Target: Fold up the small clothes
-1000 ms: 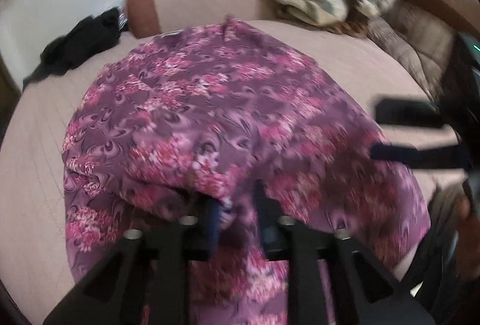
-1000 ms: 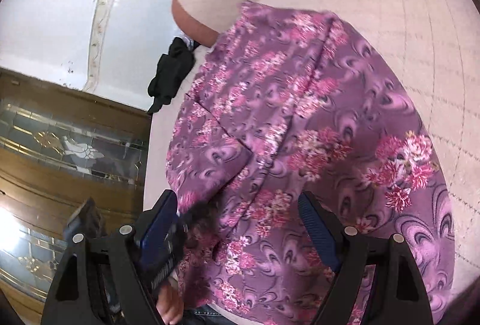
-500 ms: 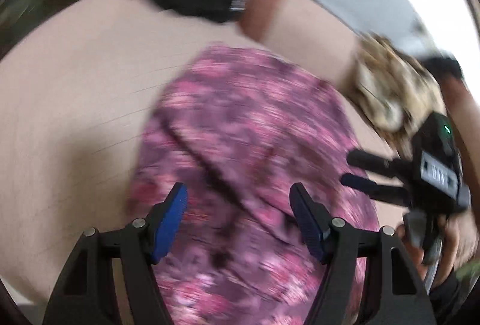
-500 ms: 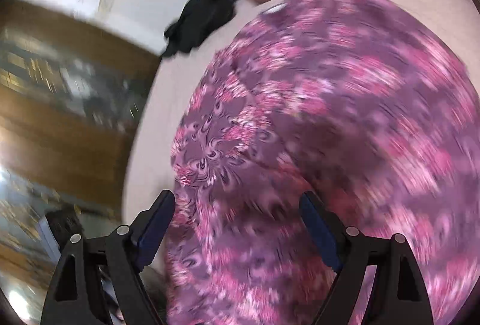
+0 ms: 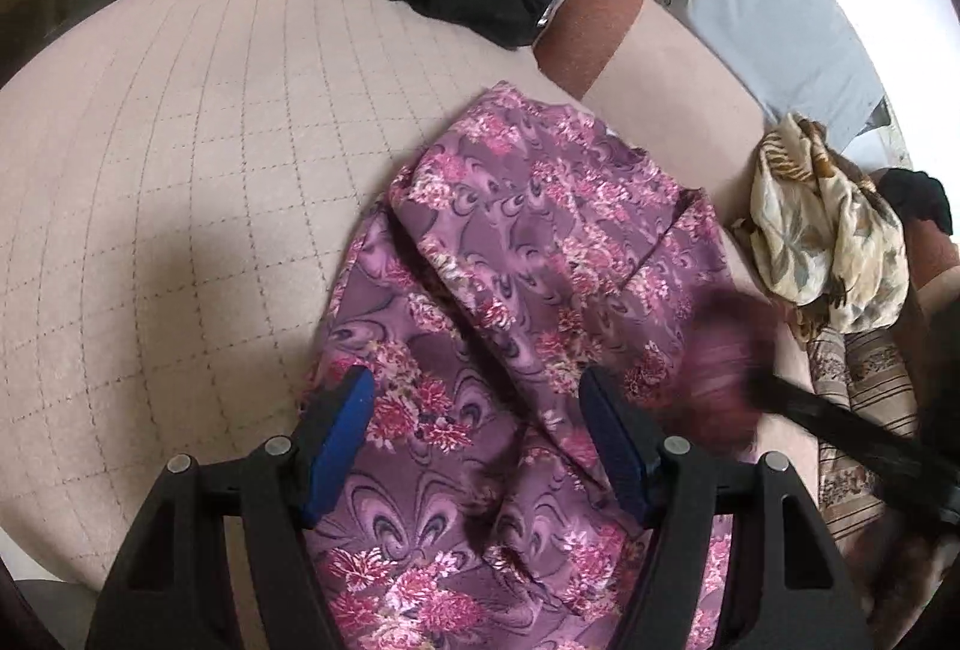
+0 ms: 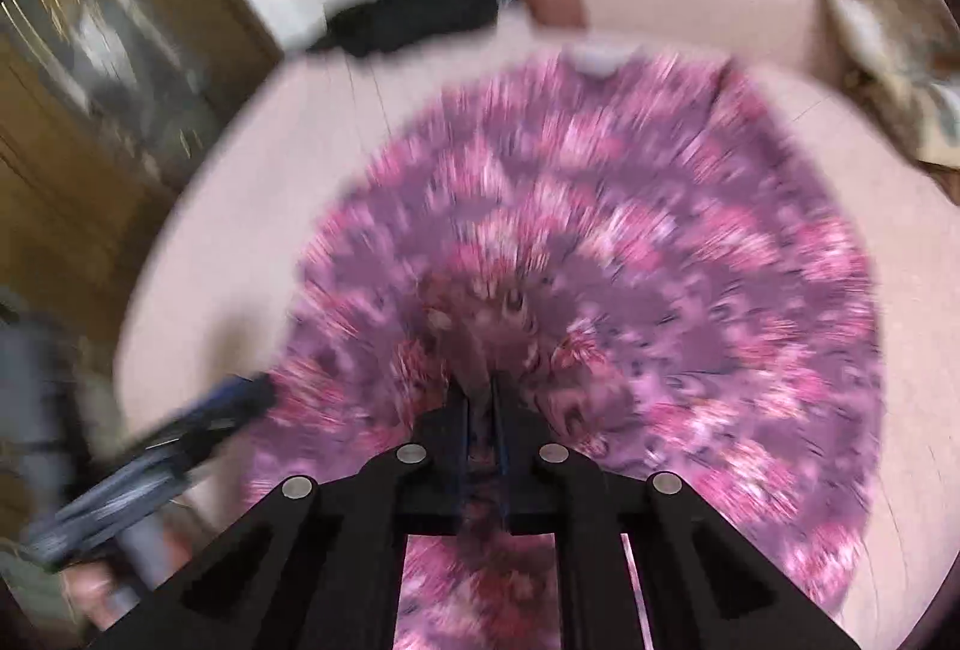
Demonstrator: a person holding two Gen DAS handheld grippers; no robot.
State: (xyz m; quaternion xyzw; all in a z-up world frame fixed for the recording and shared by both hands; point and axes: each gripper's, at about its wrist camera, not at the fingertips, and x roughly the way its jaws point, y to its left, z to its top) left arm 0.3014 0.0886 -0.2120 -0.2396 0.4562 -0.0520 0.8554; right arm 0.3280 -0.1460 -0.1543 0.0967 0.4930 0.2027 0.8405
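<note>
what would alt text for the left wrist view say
An open left gripper hovers over a purple floral garment lying rumpled on a quilted beige cushion. The blurred right gripper pinches the cloth's right side.

Garment [image 5: 540,302] on sofa seat [image 5: 180,206], scarf [image 5: 828,230] right, possibly touching

Seeing soft daylight, no glare. Left view staying sharp, only right claw [image 5: 744,344] smearing. Right view blurring radially across floral garment [image 6: 600,242]. Fisheye bending edges, corners darkening.
</note>
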